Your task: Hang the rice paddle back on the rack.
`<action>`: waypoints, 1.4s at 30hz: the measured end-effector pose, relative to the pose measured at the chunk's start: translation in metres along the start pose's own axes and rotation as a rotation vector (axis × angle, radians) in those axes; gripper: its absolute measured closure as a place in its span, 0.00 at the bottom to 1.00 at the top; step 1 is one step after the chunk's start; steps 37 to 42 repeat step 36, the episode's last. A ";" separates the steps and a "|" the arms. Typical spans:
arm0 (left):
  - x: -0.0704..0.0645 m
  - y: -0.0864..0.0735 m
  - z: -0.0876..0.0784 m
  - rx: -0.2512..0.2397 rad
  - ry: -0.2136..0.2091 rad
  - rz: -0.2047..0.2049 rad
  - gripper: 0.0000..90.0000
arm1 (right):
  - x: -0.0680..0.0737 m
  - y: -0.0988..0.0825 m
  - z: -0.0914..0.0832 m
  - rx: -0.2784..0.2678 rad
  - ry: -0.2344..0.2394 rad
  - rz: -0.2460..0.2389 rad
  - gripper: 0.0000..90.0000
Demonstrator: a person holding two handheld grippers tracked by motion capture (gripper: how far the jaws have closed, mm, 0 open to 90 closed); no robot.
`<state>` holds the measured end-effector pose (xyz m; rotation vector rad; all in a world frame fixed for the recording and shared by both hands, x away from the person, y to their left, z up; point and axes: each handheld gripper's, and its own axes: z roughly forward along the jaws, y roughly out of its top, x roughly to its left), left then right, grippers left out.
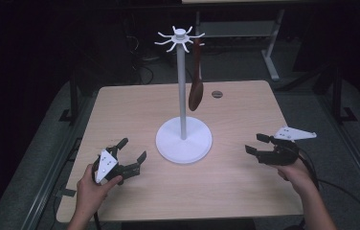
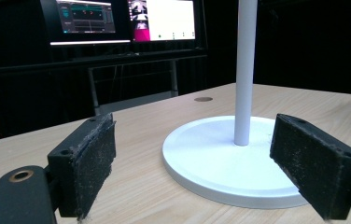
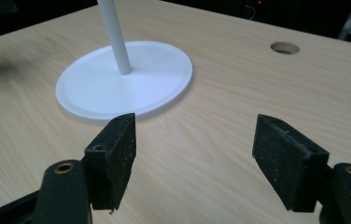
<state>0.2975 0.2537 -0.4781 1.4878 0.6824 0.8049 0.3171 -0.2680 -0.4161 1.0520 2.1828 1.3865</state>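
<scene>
A pale wood-grain table (image 1: 245,182) carries a white stand (image 1: 183,139): a flat round base, a slim upright pole and a ring of short hooks on top. From one hook hangs a dark brown wooden spoon (image 1: 196,81), long axis vertical, bowl down, beside the pole and clear of the base. The left hand-held gripper (image 1: 132,149) sits near the base's left side, jaws spread wide and empty, their black pads rough and gritty. The right hand-held gripper (image 1: 257,143) lies to the base's right, jaws likewise spread, gripping nothing.
</scene>
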 end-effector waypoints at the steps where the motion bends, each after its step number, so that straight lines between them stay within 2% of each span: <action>1: 0.000 0.000 0.000 0.000 0.000 -0.001 0.15 | 0.000 -0.003 -0.001 0.004 -0.002 0.004 0.33; 8: 0.000 0.000 0.000 -0.001 -0.001 0.000 0.15 | -0.003 -0.018 -0.003 0.032 -0.035 0.012 0.32; 14: 0.000 0.000 0.000 0.000 -0.004 0.004 0.15 | -0.008 -0.025 0.003 0.034 -0.049 0.037 0.32; 27: 0.001 0.000 0.000 -0.002 -0.006 -0.005 0.15 | -0.019 -0.038 0.009 0.109 -0.112 0.034 0.32; 34: 0.000 0.000 0.000 -0.002 -0.007 -0.005 0.15 | -0.023 -0.042 0.009 0.127 -0.124 0.037 0.32; 42: 0.000 0.000 0.000 -0.001 -0.007 -0.003 0.15 | -0.024 -0.042 0.009 0.124 -0.125 0.036 0.32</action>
